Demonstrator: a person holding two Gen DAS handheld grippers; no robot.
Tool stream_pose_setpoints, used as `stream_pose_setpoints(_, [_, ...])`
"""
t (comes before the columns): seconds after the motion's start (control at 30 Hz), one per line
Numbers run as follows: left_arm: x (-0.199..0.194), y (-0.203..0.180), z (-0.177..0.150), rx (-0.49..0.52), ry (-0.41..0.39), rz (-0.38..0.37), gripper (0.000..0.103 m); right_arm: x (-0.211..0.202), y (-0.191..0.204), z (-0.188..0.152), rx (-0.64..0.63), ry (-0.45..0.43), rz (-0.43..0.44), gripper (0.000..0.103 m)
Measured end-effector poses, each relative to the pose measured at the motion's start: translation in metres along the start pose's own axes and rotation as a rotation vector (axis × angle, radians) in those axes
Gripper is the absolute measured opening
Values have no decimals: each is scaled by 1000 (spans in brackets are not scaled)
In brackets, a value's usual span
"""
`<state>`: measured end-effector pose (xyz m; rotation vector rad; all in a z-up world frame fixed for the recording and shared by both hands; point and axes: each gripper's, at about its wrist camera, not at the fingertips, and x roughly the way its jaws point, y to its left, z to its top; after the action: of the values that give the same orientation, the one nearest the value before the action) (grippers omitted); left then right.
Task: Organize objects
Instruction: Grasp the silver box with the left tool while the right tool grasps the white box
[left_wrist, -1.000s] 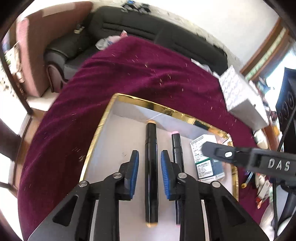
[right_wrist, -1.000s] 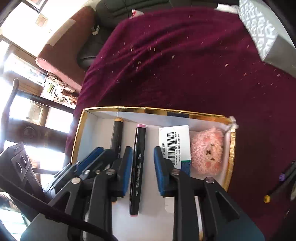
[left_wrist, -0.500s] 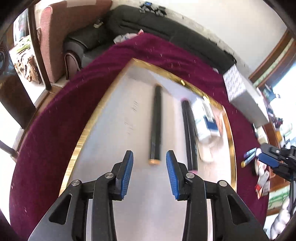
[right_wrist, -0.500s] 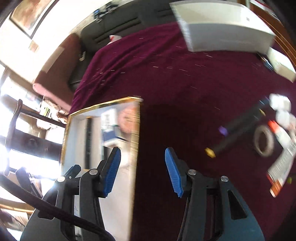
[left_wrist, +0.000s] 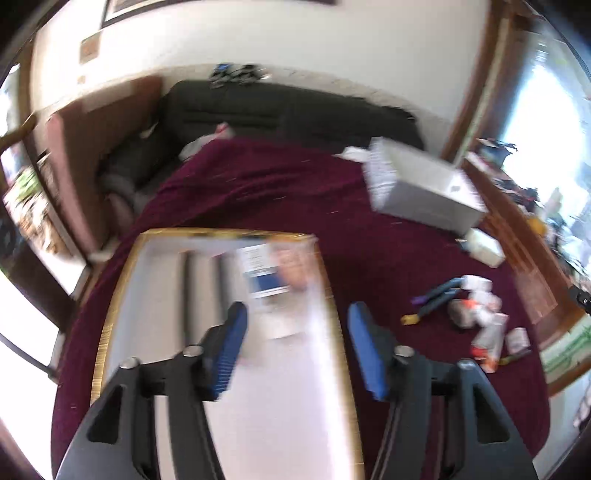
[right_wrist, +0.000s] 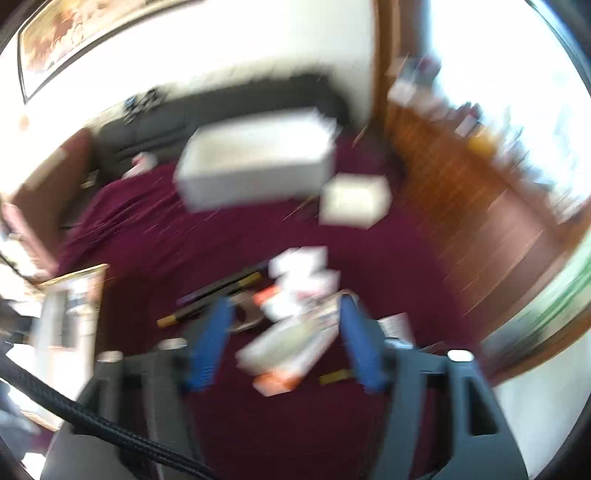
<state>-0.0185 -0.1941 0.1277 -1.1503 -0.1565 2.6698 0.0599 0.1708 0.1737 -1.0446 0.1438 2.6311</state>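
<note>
Left tool angled down over gold-rimmed tray, right tool over clutter, both opening, empty

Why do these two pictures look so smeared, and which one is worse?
Both are motion-blurred and bowed by a fisheye lens. Left wrist view: the gold-edged tray and its contents are smeared, though the white box keeps fairly clean edges. Right wrist view is worse: the pile of packets and the markers streak, and window glare washes out the top right.

bare cloth between tray, clutter
</note>
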Motion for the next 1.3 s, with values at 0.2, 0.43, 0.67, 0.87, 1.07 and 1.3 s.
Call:
stream_pose_setpoints(0.2, [30, -102, -6, 120, 111, -157, 54, 49, -72, -19, 174, 215, 96, 94])
stream_pose_setpoints(0.43, [85, -226, -30, 350, 251, -299, 54, 96, -132, -72, 402, 414, 150, 91])
stream_pose_setpoints(0.67, [144, -293, -43, 538, 330, -367, 54, 88, -176, -98, 456, 429, 109, 91])
stream_pose_setpoints(0.87, [178, -311, -44, 530, 414, -383, 43, 84, -203, -113, 484, 437, 81, 91])
stream_pose_setpoints(1.07, [165, -316, -49, 513, 415, -385, 31, 88, -209, -110, 490, 434, 85, 91])
stream_pose_setpoints(1.3, [133, -289, -37, 403, 358, -388, 32, 104, -178, -82, 363, 408, 141, 91])
